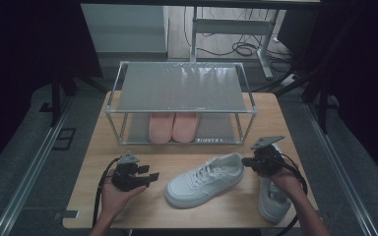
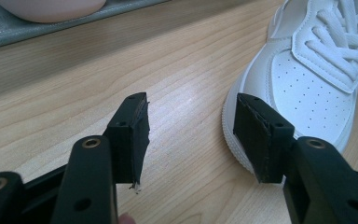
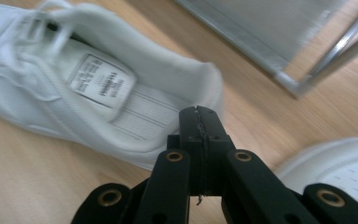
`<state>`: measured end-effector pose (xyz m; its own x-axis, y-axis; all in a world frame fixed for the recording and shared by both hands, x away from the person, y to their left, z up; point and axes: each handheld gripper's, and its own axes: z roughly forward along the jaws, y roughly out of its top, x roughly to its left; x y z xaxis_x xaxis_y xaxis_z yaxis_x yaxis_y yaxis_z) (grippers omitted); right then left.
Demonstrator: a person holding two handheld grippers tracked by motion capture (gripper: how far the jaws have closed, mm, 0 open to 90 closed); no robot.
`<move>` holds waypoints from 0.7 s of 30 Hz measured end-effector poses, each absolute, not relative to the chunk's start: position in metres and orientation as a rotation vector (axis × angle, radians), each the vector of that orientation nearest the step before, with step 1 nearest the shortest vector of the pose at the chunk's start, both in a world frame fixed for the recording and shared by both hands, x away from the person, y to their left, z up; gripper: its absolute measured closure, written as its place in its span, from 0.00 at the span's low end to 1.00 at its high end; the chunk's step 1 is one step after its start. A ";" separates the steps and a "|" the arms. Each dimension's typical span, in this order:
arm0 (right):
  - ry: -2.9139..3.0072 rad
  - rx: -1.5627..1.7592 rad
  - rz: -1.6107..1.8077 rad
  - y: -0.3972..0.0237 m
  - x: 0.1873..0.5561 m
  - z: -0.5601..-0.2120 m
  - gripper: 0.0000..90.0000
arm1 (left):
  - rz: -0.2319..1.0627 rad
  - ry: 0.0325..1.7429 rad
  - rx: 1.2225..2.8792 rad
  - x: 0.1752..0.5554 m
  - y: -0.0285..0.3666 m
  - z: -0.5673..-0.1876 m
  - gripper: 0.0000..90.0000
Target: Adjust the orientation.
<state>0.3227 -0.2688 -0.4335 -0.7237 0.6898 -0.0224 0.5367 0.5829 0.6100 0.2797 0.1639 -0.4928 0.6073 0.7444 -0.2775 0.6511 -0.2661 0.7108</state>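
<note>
Tongs flanking a white sneaker (image 1: pixel 205 179) on the table (image 1: pixel 128 206), seen from above: left gripper (image 1: pixel 150 177) off its toe, right gripper (image 1: pixel 246 161) at its heel, long axis running between.

Left gripper view: jaws apart, empty, toe just beyond the right pad (image 2: pixel 261 135).

Right gripper view: right gripper's jaws pressed together on nothing, heel collar directly ahead.
</note>
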 end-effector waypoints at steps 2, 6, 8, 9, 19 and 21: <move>2.551 1.020 0.841 -0.270 0.324 -0.434 1.00 | 0.140 1.103 1.991 0.280 0.164 -0.493 0.51; 2.556 1.075 0.792 -0.272 0.335 -0.442 1.00 | 0.143 1.107 1.984 0.280 0.166 -0.492 0.51; 2.557 1.081 0.748 -0.269 0.338 -0.445 1.00 | 0.143 1.110 1.982 0.280 0.167 -0.492 0.51; 2.559 1.087 0.724 -0.268 0.340 -0.447 1.00 | 0.142 1.111 1.982 0.280 0.167 -0.493 0.51; 2.647 1.019 0.751 -0.252 0.333 -0.449 1.00 | 0.147 1.113 1.978 0.280 0.169 -0.491 0.51; 2.650 0.976 0.725 -0.243 0.330 -0.448 1.00 | 0.148 1.113 1.974 0.280 0.169 -0.491 0.51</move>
<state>0.3304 -0.2433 -0.4480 -0.7531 0.6567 -0.0394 0.5453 0.6566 0.5211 0.2798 0.1689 -0.4909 0.5979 0.7505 -0.2817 0.6508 -0.2493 0.7172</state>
